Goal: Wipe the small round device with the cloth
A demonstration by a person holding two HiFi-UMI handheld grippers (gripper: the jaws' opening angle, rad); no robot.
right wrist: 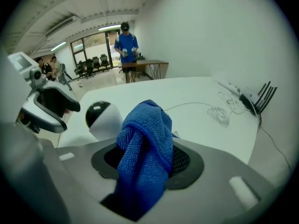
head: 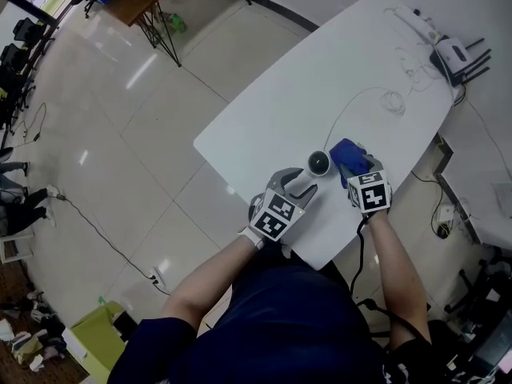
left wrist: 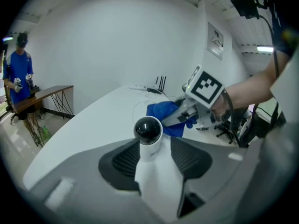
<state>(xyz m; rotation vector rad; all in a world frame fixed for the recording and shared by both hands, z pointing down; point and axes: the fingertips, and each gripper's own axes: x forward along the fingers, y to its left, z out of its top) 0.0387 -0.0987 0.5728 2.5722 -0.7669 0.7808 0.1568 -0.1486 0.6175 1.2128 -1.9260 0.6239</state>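
A white worktop (head: 320, 78) with rounded corners fills the upper right of the head view. A person stands at its near edge, both arms stretched forward and angled down over it, the left forearm (head: 212, 274) reaching in from lower left and the right forearm (head: 392, 250) coming straight up from below. Each hand carries one claw, two in all, and they sit side by side near the worktop's edge. The right claw (right wrist: 145, 157) is closed on a bunched blue cloth (right wrist: 145, 143), which stands up between its jaws. The left claw (left wrist: 152, 157) is closed on the white body of a small round device (left wrist: 148, 134) with a glossy black dome head pointing away from the person. The cloth hangs just beside the device, on its right; whether they touch cannot be told. There is one cloth and one device.
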